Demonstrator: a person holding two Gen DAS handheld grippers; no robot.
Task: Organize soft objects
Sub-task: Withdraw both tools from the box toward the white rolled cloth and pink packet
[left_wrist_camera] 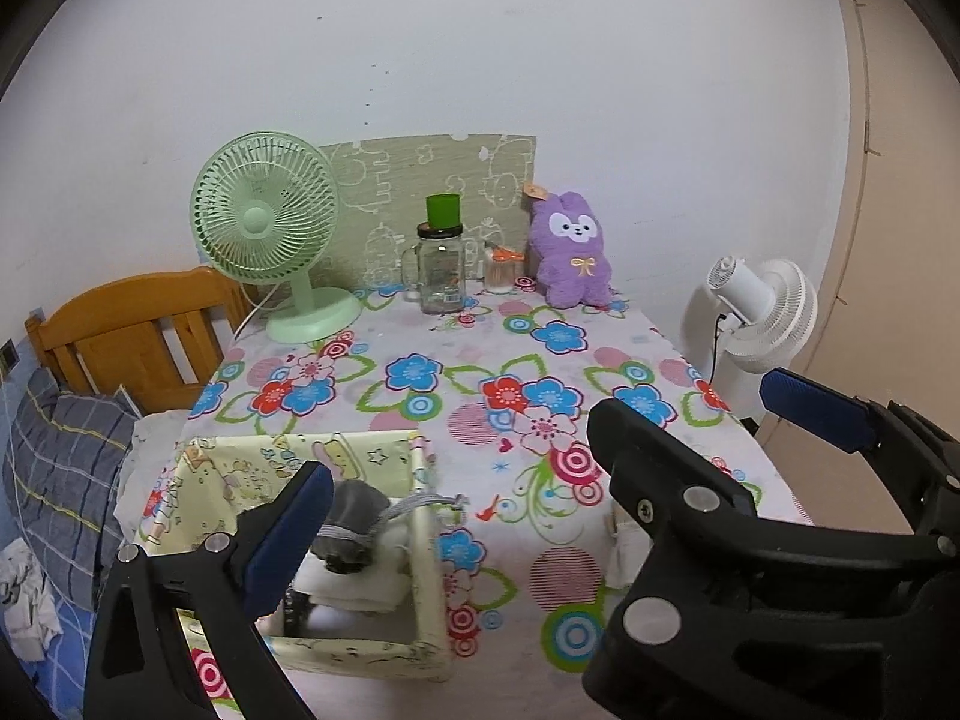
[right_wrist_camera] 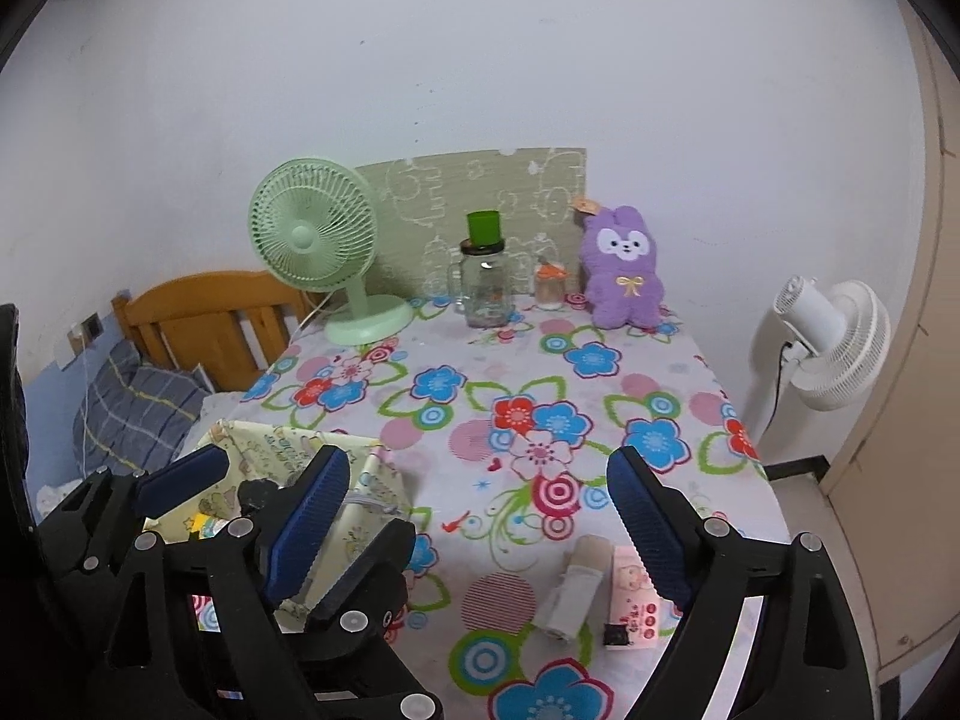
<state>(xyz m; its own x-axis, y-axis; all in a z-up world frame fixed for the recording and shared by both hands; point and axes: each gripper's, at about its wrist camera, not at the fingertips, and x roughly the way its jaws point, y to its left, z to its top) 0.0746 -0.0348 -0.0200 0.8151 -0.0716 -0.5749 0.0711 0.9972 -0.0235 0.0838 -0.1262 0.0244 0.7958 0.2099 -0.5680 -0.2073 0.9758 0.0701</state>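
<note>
Broadly, the flowered tabletop [right_wrist_camera: 540, 360] carries everything, and the fabric storage box [left_wrist_camera: 429, 546] sits at its near left corner, already holding a gray drawstring pouch [left_wrist_camera: 354, 519] on folded white cloth. Out on the open cloth, toward the near right, lies a rolled white cloth [right_wrist_camera: 573, 588] with a pink packet [right_wrist_camera: 630, 600] just beside it. The roll's long axis runs away from the camera, tilted slightly right. It lies low between the fingers of the right gripper [right_wrist_camera: 480, 531], which stands wide open and holds nothing, so this hand is plainly the nearer one. The left gripper [left_wrist_camera: 456, 462], also open and empty, hovers by the box.
</note>
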